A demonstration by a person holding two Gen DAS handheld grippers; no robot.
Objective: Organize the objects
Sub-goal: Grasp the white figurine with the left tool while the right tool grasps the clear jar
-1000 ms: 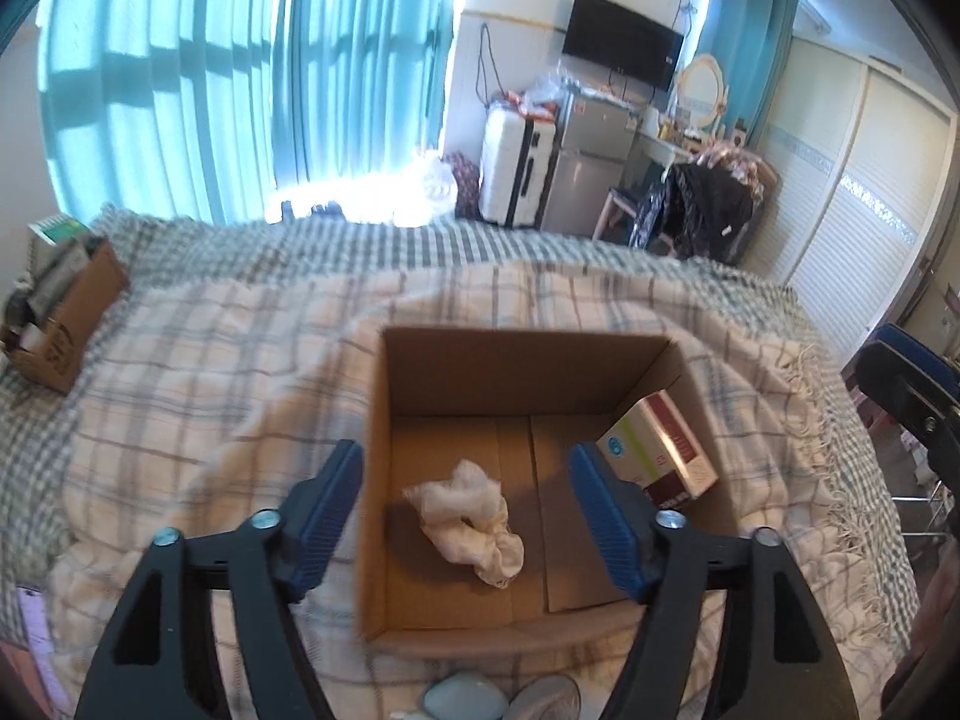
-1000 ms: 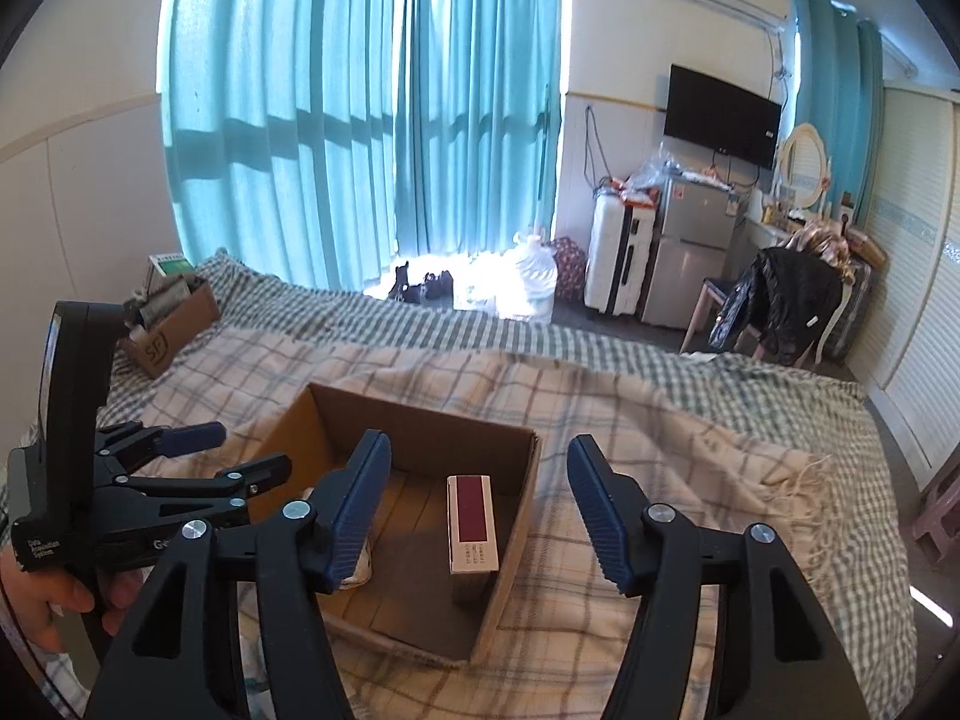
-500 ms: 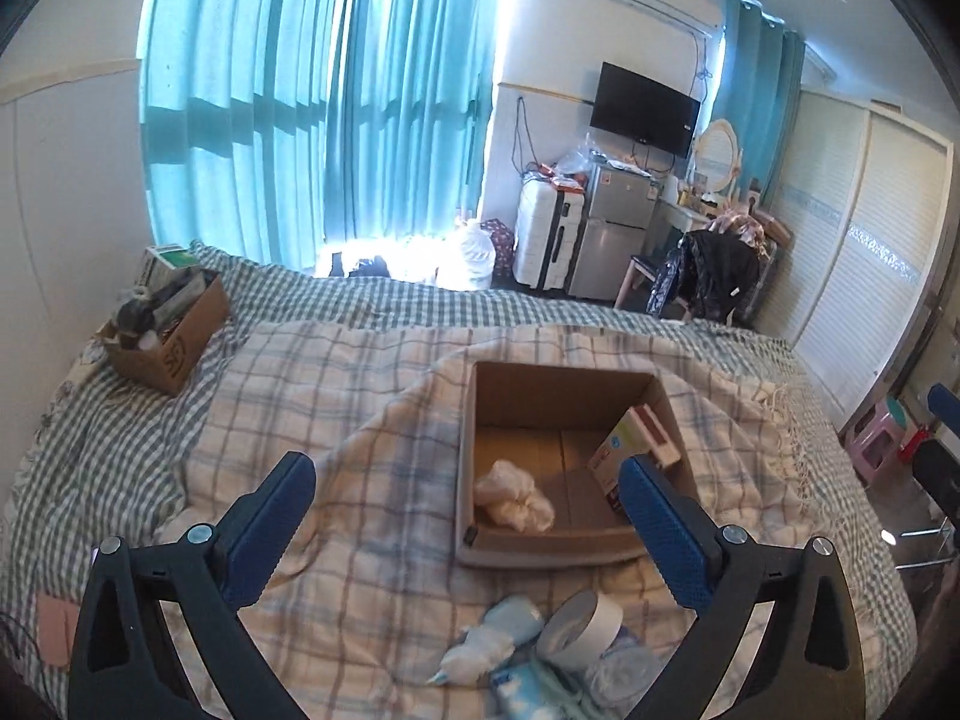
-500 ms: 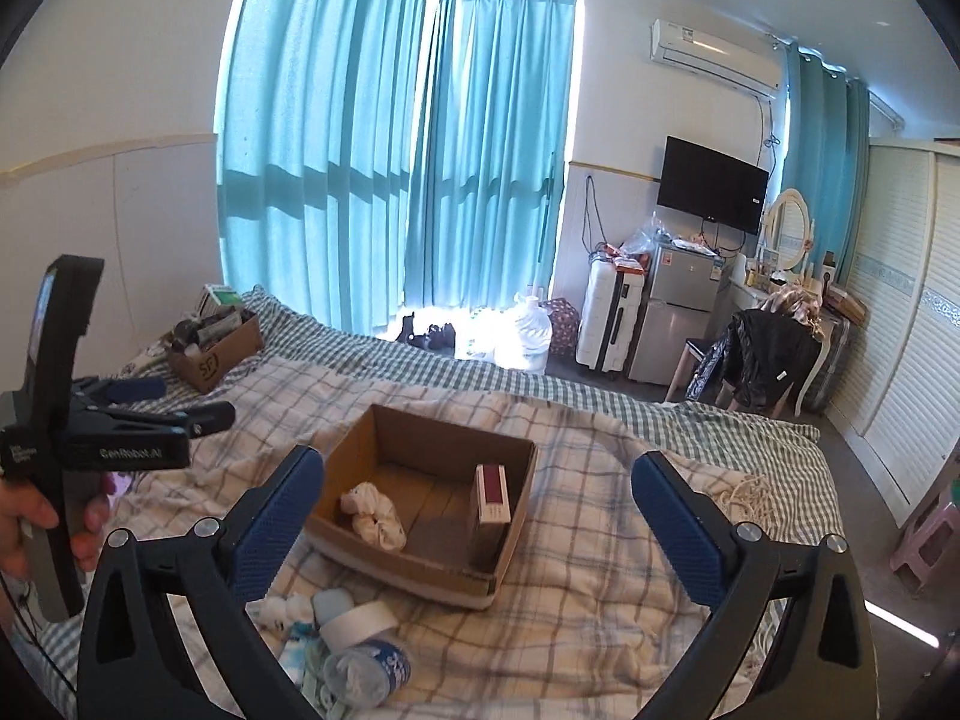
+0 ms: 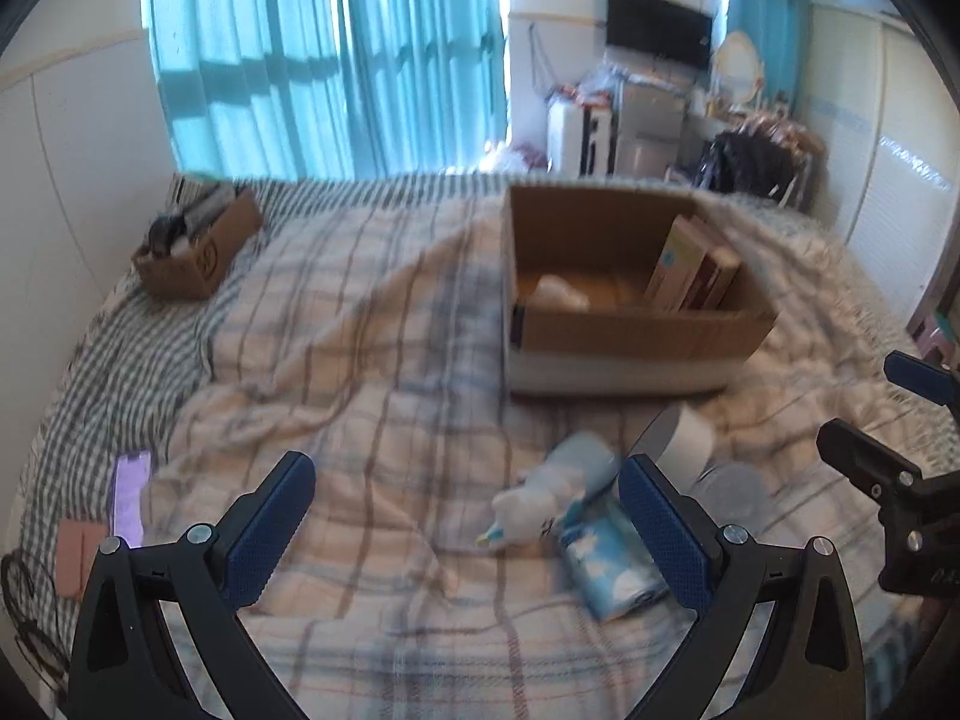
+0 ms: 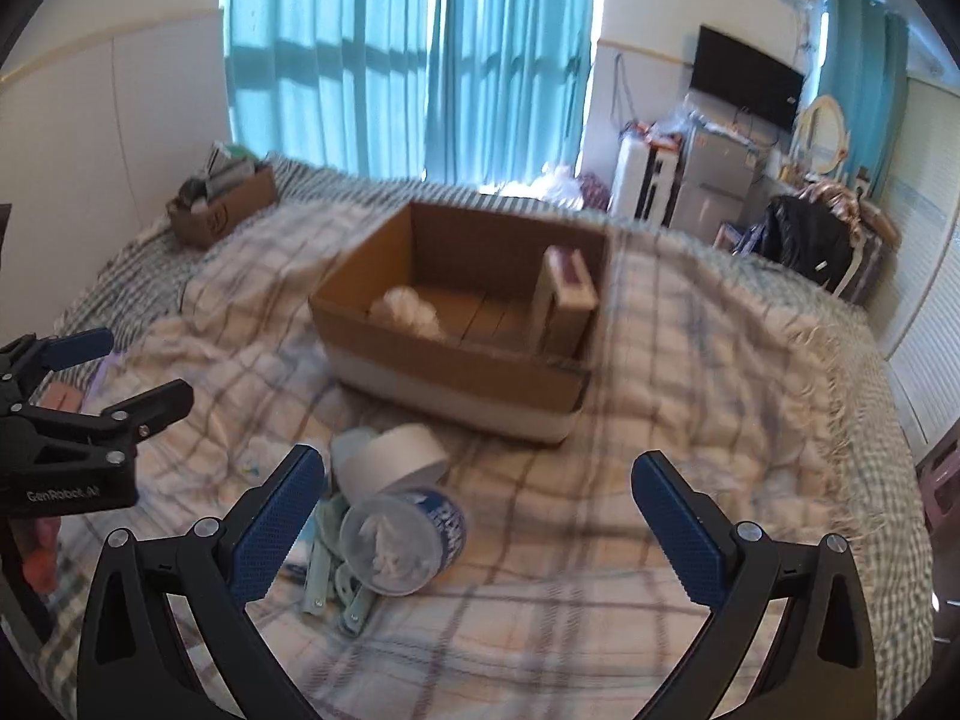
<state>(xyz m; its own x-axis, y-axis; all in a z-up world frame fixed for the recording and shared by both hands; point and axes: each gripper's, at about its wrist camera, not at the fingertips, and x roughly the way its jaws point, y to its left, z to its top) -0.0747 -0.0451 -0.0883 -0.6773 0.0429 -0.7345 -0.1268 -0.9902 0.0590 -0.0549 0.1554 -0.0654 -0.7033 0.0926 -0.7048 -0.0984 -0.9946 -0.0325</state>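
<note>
A cardboard box (image 5: 630, 336) sits on a plaid blanket (image 5: 372, 360) spread over a bed, holding a crumpled white cloth (image 6: 408, 309) on its floor and a small carton (image 6: 567, 300) standing upright against its right wall. In front of the box, loose on the blanket, lie a roll of white tape (image 6: 396, 462), a clear round tub with a blue label (image 6: 402, 534) on its side touching the roll, a pale blue bottle (image 5: 558, 486) and a blue-and-white packet (image 5: 612, 564). The left gripper (image 5: 465, 531) hangs above the blanket with its blue-padded jaws spread wide, gripping nothing; the bottle and packet lie just inside its right finger, though contact cannot be judged. The right gripper (image 6: 480, 528) is likewise spread wide and empty, the tub and tape roll just beside its left finger. A smaller brown box (image 5: 192, 252) of odds and ends rests at the bed's far left corner, before teal curtains (image 5: 330, 60).
</note>
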